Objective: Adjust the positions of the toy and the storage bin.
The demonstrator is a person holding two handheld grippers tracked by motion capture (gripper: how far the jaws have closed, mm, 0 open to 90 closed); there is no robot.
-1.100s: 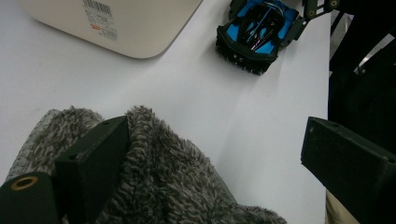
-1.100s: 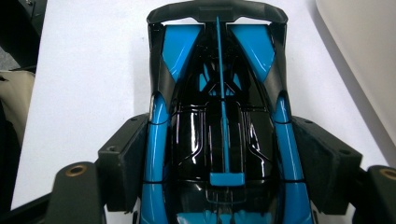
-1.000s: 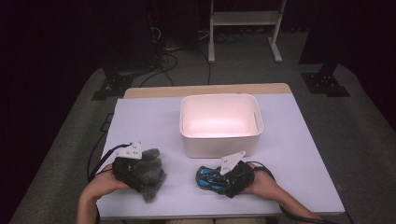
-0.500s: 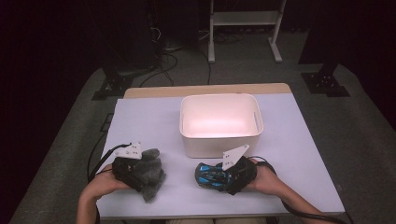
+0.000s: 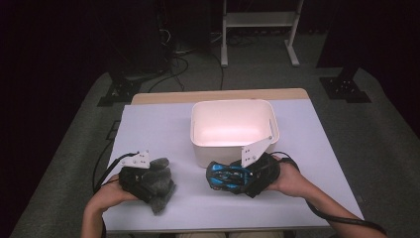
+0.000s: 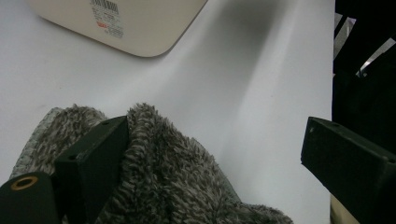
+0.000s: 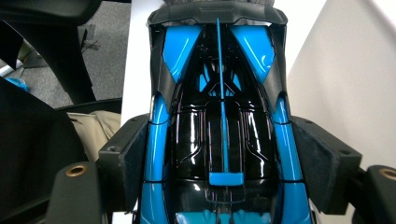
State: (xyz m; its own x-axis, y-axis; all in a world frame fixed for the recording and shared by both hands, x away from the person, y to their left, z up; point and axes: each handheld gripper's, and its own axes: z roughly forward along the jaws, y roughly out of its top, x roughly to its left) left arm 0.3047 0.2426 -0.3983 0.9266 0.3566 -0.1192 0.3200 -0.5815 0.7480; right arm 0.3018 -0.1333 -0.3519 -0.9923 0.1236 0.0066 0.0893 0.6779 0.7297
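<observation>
Item: blue toy car [image 7: 219, 121], which my right jaws are clamping by its sides, lifting phase. Next: carrying it over the white bin [image 5: 233, 130] ahead. My left jaws are gaping wide around a grey furry cloth [image 6: 159, 177].

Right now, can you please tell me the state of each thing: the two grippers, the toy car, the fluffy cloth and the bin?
Right gripper: shut on the blue toy car, both pads against its sides.
Blue toy car: held in front of the white bin.
Left gripper: open, one jaw on the grey fluffy cloth.
Grey fluffy cloth: lying crumpled on the table.
White bin: upright, empty.
</observation>
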